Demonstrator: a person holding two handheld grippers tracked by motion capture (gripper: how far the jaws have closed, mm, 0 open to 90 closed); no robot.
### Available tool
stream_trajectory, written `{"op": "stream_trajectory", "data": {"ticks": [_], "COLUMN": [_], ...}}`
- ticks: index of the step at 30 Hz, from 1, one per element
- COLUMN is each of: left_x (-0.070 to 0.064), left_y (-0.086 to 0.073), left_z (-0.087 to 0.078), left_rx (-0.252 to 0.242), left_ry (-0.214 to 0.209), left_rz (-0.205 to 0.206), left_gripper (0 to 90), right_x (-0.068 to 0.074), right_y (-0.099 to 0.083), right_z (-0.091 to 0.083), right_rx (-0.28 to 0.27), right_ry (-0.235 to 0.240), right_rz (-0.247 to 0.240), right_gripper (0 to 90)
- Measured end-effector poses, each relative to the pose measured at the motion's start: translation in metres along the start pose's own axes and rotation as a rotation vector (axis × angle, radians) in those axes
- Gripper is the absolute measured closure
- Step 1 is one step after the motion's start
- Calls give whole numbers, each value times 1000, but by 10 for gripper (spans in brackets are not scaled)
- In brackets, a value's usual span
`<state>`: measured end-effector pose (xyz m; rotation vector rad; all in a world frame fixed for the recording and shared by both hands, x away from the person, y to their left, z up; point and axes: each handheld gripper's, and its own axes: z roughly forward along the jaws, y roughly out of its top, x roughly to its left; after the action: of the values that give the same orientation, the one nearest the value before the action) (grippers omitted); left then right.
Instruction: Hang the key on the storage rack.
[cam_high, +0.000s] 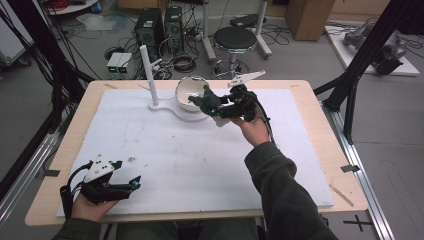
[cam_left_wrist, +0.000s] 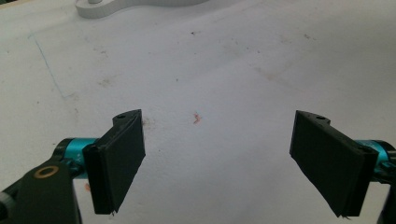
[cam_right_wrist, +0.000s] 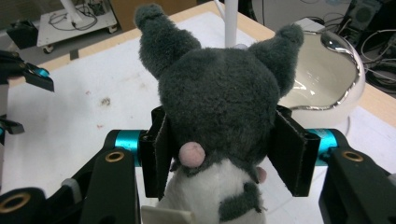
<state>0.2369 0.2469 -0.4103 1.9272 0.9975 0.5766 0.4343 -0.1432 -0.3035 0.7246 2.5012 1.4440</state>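
High view. Right hand-held gripper, far side of the bench: clamped on a grey-and-white plush, carried above the white mat, at the open side of the bowl. The bowl sits on a white base; a white post rises from the same base at its left. Left hand-held gripper: near left corner, low over the mat, well apart from the plush, nothing in it. Step judged in hand: carrying the plush to the bowl. Open room: wide bare mat between the two grippers; tight only at bowl and post.

Left gripper view. Jaws wide apart over bare, lightly stained mat. The base lies far ahead.

Right gripper view. Both pads pressed on the plush, just under its ears. Bowl just beyond and to one side, its shiny rim tilted toward the toy; post behind the ears. Next move likely calls for a short advance over the rim, ears clear of the post, then release inside the bowl.
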Motion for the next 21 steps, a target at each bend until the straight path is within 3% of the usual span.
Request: {"op": "stream_trajectory", "data": {"ticks": [21], "left_x": [1], "left_y": [1], "left_z": [3], "left_rx": [-1], "left_ry": [-5], "left_rz": [-10], "left_gripper": [183], "right_x": [4], "right_y": [31], "right_z": [22], "right_rx": [-13], "right_ry": [31], "right_rz": [-22], "right_gripper": [450]}}
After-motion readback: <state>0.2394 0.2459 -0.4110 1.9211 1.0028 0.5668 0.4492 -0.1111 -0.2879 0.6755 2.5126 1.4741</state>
